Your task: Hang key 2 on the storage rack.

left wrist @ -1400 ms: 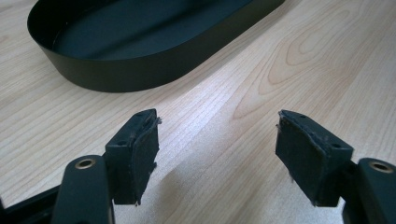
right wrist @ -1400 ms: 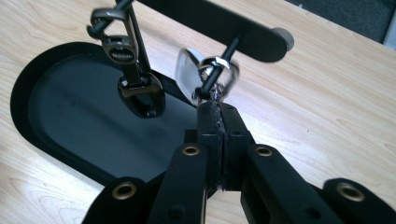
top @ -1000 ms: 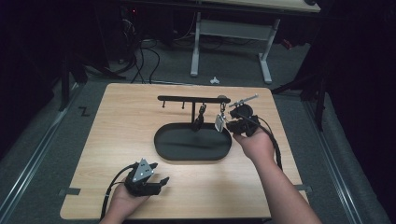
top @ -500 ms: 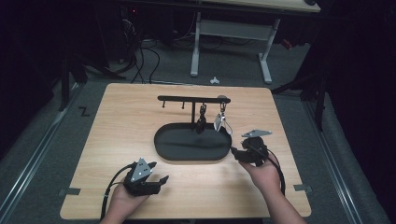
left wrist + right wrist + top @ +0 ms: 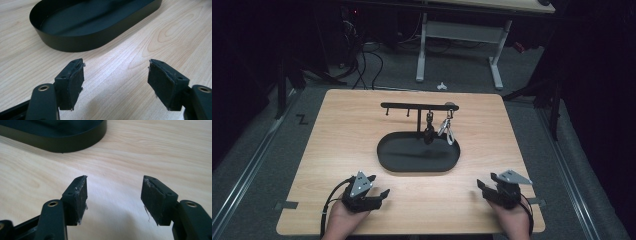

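The wooden tabletop [image 5: 337, 150] is seen whole in the high view, with grey floor around it; in the two gripper views, bare wood grain lies beneath the jaws. Ahead of both pairs of jaws stands the black oval tray [image 5: 392, 162], glossy, shallow and low-walled. In the left gripper view its near wall [image 5: 82, 42] curves above the jaws, well apart from them; in the right gripper view a part of its rim [image 5: 75, 143] lies ahead of the left jaw. From the tray a black hook rack [image 5: 412, 105] is raised, which is visible from above. Two small things are hung from its bar, beyond the jaws: a dark key fob [image 5: 428, 134] and, just beside it, a silver key ring [image 5: 447, 131].

The left gripper [image 5: 383, 194] is held low over the near tabletop, its jaws released and nothing caught between them. The right gripper [image 5: 481, 189] is held at the near right corner, well apart from the key ring; its jaws have just been opening and are parted, with nothing between the worn, fraying pads [image 5: 81, 200].
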Tool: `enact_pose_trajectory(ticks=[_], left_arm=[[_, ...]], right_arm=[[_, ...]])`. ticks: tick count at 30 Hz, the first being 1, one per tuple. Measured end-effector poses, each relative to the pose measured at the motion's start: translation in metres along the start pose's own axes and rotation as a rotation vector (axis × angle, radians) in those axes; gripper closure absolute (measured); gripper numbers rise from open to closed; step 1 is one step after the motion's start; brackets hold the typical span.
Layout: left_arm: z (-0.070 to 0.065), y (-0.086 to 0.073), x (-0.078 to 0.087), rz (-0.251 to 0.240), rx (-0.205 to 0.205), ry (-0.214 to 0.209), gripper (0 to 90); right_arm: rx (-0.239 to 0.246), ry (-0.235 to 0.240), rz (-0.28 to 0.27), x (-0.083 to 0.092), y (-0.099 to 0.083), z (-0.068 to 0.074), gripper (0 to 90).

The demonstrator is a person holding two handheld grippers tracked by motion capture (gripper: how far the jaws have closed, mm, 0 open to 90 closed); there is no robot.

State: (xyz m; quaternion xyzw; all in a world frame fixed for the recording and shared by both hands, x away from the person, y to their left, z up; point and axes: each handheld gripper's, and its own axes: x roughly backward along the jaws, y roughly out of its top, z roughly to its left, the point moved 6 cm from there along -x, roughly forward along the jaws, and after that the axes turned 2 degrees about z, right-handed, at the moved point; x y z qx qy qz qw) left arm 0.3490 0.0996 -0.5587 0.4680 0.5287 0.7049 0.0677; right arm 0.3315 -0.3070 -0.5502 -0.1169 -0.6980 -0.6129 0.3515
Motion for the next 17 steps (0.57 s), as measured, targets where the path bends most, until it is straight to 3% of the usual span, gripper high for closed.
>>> enact_pose_trajectory(ticks=[2,3,4,5,7,17], left_arm=[[-0.002,0.0,-0.001,0.003,0.001,-0.001,29.6],[-0.003,0.0,-0.002,0.006,-0.001,-0.002,29.6],[-0.006,0.001,-0.004,0.014,-0.011,0.0,29.6],[-0.006,0.001,-0.004,0.014,-0.011,0.0,29.6],[-0.008,0.002,-0.006,0.014,-0.012,-0.005,29.6],[-0.007,0.007,-0.006,0.004,-0.039,-0.019,29.4]], right_arm=[[-0.013,0.019,0.02,0.004,-0.002,-0.001,37.7],[0.002,0.006,0.021,0.008,-0.001,-0.003,38.0],[-0.011,-0.017,-0.018,0.015,0.001,-0.009,38.5],[-0.011,-0.017,-0.018,0.015,0.001,-0.009,38.5],[-0.056,-0.011,-0.026,0.015,0.002,-0.012,37.5],[-0.062,-0.038,0.008,0.007,-0.008,-0.012,37.0]])
